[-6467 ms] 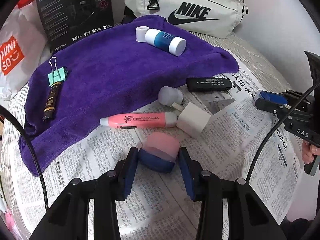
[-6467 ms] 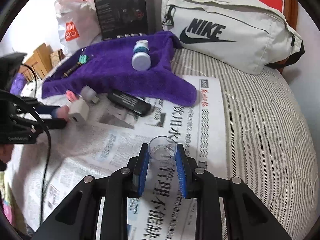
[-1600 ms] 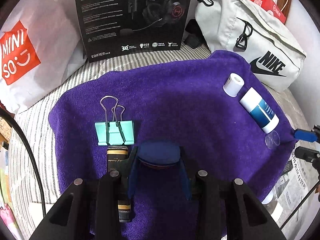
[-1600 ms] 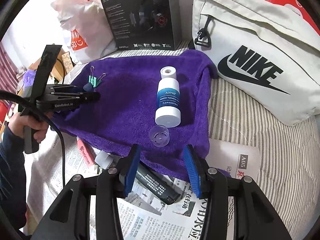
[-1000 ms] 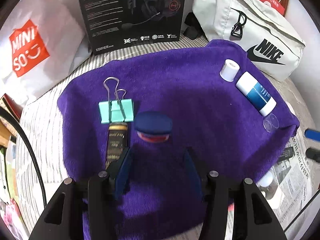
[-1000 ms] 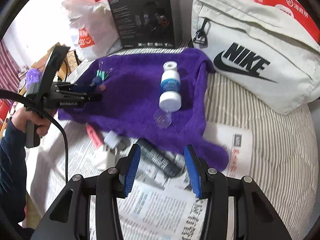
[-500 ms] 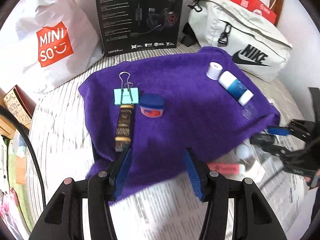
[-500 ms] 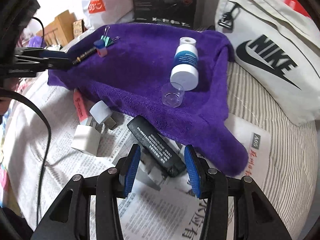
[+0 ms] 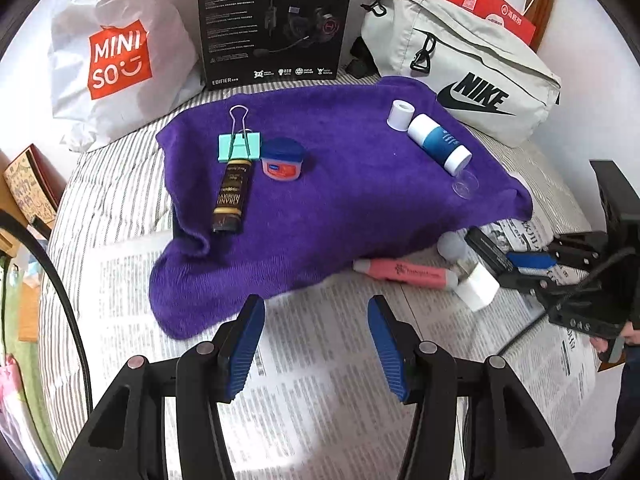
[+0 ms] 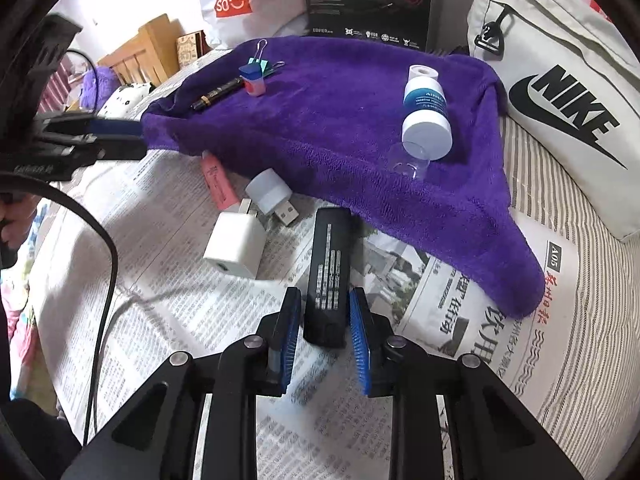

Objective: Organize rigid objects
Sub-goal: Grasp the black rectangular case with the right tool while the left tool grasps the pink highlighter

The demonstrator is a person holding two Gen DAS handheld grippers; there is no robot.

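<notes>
A purple towel [image 9: 340, 184] holds a teal binder clip [image 9: 239, 146], a dark tube [image 9: 231, 196], a blue-lidded jar [image 9: 282, 159], a white and blue bottle [image 9: 438, 142], a white cap [image 9: 401, 114] and a clear cup [image 9: 465, 184]. On the newspaper [image 9: 320, 380] lie a pink pen [image 9: 404, 273], a white charger [image 10: 236, 246], a USB light [image 10: 270, 192] and a black bar [image 10: 329, 276]. My left gripper [image 9: 316, 340] is open and empty over the newspaper. My right gripper [image 10: 325, 336] has its jaws around the near end of the black bar, with small gaps on both sides.
A Nike bag [image 9: 460, 64], a black headset box [image 9: 276, 20] and a Miniso bag [image 9: 116, 56] stand behind the towel. The striped bedding [image 10: 580, 280] drops off at the right. A black cable [image 10: 108, 248] hangs at the left.
My left gripper has pulled back from the towel, leaving the jar beside the binder clip. My right gripper has moved down and forward and narrowed around the black bar.
</notes>
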